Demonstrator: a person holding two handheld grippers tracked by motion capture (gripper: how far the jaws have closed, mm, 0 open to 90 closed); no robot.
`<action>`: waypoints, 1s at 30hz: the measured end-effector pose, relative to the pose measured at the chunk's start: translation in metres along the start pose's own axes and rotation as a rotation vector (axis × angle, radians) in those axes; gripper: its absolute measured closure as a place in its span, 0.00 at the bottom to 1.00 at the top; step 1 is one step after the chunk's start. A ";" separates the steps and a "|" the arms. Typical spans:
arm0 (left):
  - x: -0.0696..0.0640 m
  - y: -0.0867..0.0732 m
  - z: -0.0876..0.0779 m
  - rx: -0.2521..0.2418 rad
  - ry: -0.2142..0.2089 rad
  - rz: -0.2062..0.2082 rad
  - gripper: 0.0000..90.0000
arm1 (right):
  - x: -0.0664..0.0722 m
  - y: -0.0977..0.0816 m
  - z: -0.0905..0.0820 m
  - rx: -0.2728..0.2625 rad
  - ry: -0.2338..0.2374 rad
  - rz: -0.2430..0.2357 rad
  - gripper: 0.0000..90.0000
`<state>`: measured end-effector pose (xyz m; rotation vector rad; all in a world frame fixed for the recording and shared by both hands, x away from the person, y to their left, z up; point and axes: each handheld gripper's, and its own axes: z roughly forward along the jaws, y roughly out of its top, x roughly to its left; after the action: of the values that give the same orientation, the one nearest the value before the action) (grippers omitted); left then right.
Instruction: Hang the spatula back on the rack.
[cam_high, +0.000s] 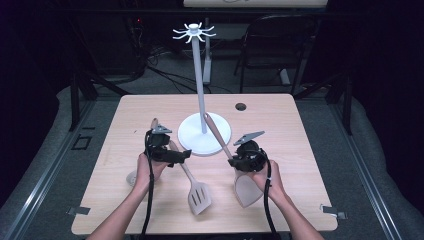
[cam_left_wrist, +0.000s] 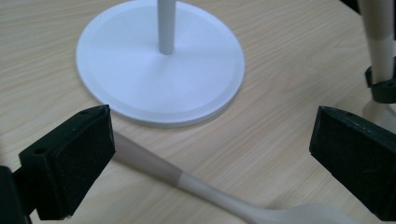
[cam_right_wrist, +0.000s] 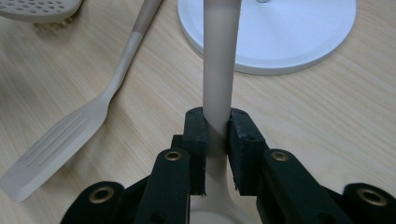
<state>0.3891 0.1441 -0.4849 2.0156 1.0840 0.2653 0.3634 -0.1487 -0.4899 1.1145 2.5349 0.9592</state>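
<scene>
Beige spatula (cam_right_wrist: 217, 70) – smooth, w/ tapered handle

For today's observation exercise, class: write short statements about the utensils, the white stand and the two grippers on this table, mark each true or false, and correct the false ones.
1. The right gripper has its fingers closed on the handle of a spatula. True.
2. The left gripper grips the slotted turner. False: its fingers stand wide open, with a utensil handle lying on the table between them.
3. The white stand is upright on its round base. True.
4. Utensils already hang from the hooks on top of the stand. False: the hooks are bare.
</scene>
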 end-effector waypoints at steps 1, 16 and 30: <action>0.000 0.000 0.000 0.000 0.000 0.000 0.00 | 0.000 0.000 0.000 0.000 0.000 0.000 0.87; -0.026 0.009 0.010 -0.048 -0.138 0.013 0.10 | 0.009 0.009 0.002 -0.046 -0.009 -0.035 0.87; -0.049 0.017 0.022 -0.111 -0.266 0.012 0.38 | 0.027 0.012 0.003 -0.065 -0.010 -0.068 0.87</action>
<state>0.3807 0.0889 -0.4775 1.8954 0.8720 0.0594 0.3530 -0.1223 -0.4829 1.0052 2.4971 1.0082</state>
